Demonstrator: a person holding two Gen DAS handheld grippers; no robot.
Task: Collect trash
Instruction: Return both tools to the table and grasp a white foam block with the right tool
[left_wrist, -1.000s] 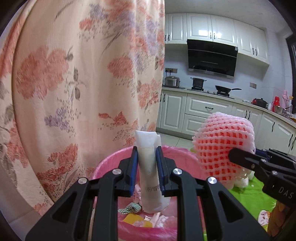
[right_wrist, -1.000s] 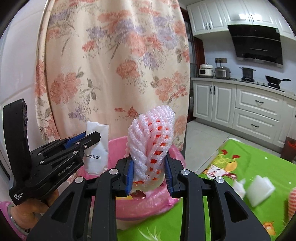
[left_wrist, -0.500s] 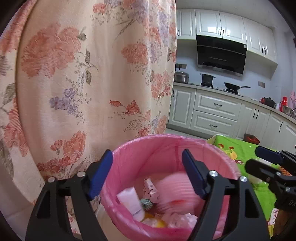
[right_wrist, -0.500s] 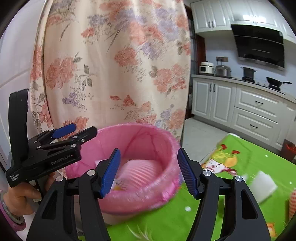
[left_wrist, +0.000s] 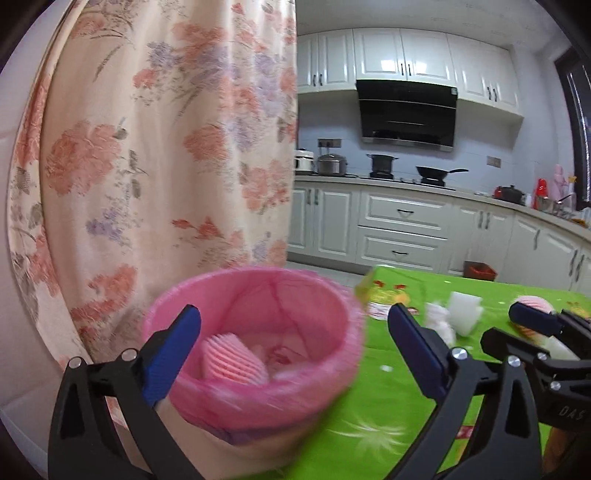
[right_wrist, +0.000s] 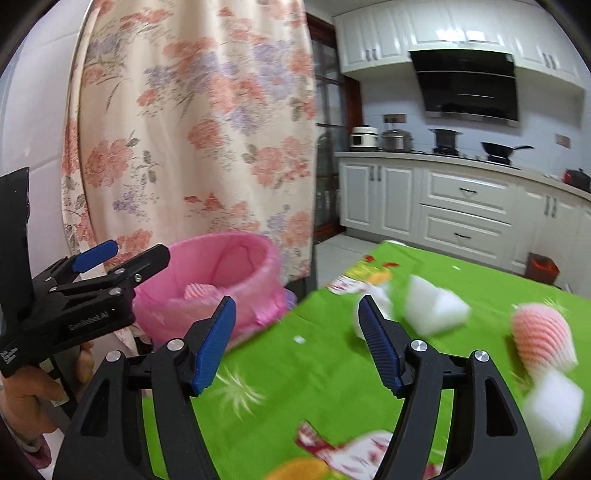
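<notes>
Opening both sets of tongs, you hold the left gripper (left_wrist: 293, 354) wide and empty, its blue pads either side of the round bin lined with a pink plastic bag (left_wrist: 258, 373), where a pink foam fruit net (left_wrist: 232, 354) lies inside. Your right gripper (right_wrist: 295, 345), jaws also spreading with nothing between them, hovers over the bright green printed tablecloth (right_wrist: 295, 384) to the right of the bin. Beyond it, farther from the bin, sit a white foam block (right_wrist: 432, 310) and another pink foam net (right_wrist: 543, 336). A floral curtain (left_wrist: 166, 147) hangs behind the bin.
</notes>
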